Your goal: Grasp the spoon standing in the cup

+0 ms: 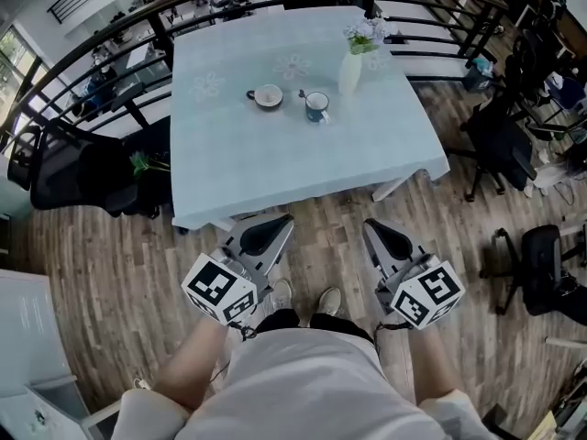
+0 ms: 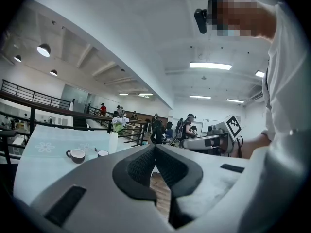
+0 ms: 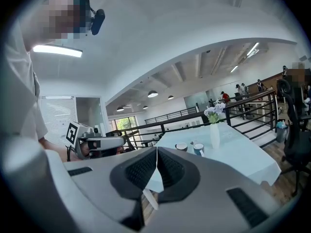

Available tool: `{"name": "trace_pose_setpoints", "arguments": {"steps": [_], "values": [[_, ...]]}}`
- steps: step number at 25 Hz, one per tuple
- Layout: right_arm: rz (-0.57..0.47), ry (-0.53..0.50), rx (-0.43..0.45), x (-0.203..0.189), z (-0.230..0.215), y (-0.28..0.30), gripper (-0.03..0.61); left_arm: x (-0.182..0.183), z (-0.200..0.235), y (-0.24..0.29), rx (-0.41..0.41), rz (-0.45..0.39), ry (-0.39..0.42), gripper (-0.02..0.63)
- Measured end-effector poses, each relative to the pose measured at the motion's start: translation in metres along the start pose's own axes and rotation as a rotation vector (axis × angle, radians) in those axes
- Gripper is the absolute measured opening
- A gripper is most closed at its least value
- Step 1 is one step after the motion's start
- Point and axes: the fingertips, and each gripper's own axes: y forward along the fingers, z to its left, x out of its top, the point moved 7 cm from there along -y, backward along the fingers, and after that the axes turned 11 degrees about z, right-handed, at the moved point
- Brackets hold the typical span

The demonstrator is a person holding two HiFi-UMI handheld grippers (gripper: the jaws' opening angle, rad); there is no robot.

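Note:
A blue cup [image 1: 317,106] stands on the light blue table [image 1: 275,163], and a spoon [image 1: 304,94] rises from it with the handle leaning left. In the left gripper view the cup [image 2: 102,153] is small and far off; the right gripper view has it [image 3: 198,149] beyond the jaws. My left gripper [image 1: 284,222] and right gripper [image 1: 371,227] hang side by side over the floor, short of the table's near edge. Both are shut, pads pressed together, with nothing between them. Each gripper also appears in the other's view, the right gripper [image 2: 187,143] and the left gripper [image 3: 119,141].
A dark cup with a white inside [image 1: 267,96] sits left of the blue cup. A white vase [image 1: 349,71] with flowers stands to its right. Black railings [image 1: 110,53] run behind the table. Black office chairs [image 1: 504,145] stand at the right, another [image 1: 73,177] at the left.

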Motion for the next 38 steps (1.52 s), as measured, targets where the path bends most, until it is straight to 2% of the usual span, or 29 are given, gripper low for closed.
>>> {"name": "trace_pose_setpoints", "arguments": {"steps": [12, 21, 31, 38], "values": [[-0.001, 0.014, 0.02, -0.013, -0.04, -0.033, 0.021, 0.0, -0.035, 0.029, 0.049, -0.008, -0.003, 0.018], [0.003, -0.016, 0.04, -0.012, -0.063, -0.044, 0.021, 0.001, -0.047, 0.047, 0.076, -0.009, -0.003, 0.018], [0.001, -0.022, 0.059, -0.005, -0.081, -0.028, 0.021, 0.003, -0.03, 0.062, 0.098, -0.017, -0.014, 0.018], [0.012, -0.027, 0.061, 0.005, -0.095, 0.005, 0.021, 0.004, 0.003, 0.075, 0.098, -0.021, -0.02, 0.018]]}}
